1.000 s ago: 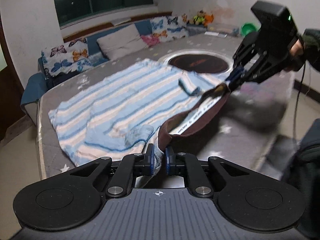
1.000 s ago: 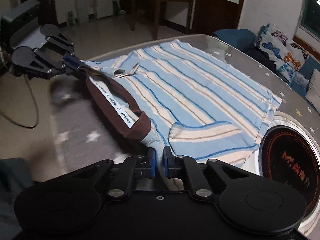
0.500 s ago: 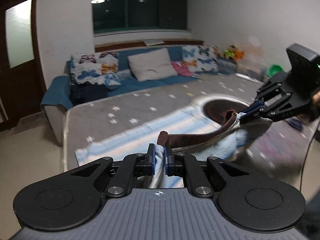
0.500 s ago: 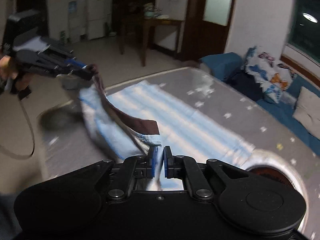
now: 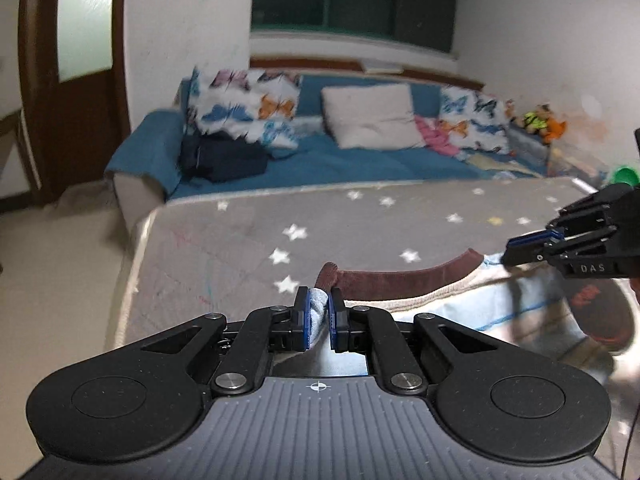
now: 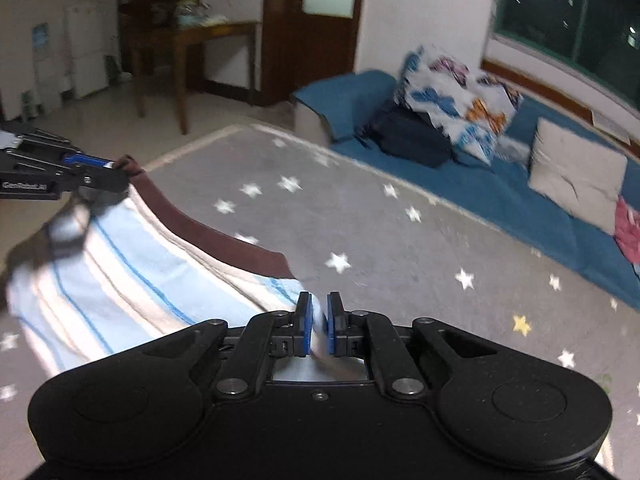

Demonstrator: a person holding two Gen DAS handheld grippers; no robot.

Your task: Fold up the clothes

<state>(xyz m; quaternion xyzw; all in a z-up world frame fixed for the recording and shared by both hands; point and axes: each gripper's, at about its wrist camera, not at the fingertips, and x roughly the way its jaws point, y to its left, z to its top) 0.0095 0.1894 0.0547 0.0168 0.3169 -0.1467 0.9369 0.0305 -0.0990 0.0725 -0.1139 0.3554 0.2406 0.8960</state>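
Observation:
A light blue striped garment (image 6: 132, 264) with a brown waistband (image 5: 400, 280) hangs stretched between both grippers above the grey star-patterned mat (image 5: 248, 240). My left gripper (image 5: 319, 322) is shut on one end of the waistband; it also shows at the left edge of the right wrist view, left gripper (image 6: 108, 176). My right gripper (image 6: 317, 328) is shut on the other end, and appears at the right of the left wrist view, right gripper (image 5: 516, 246). The garment's lower part drapes down below the waistband (image 6: 216, 232), partly blurred.
A blue sofa (image 5: 320, 164) with butterfly cushions (image 5: 244, 108), a white pillow (image 5: 372, 116) and a dark bag (image 5: 224, 156) lines the far side of the mat. A wooden table (image 6: 192, 40) and door (image 6: 320, 20) stand beyond. A dark round disc (image 5: 600, 312) lies under the garment.
Both grippers have lifted the waistband off the mat and carried it toward the sofa side; the garment, spread flat a second ago, now hangs from the band.

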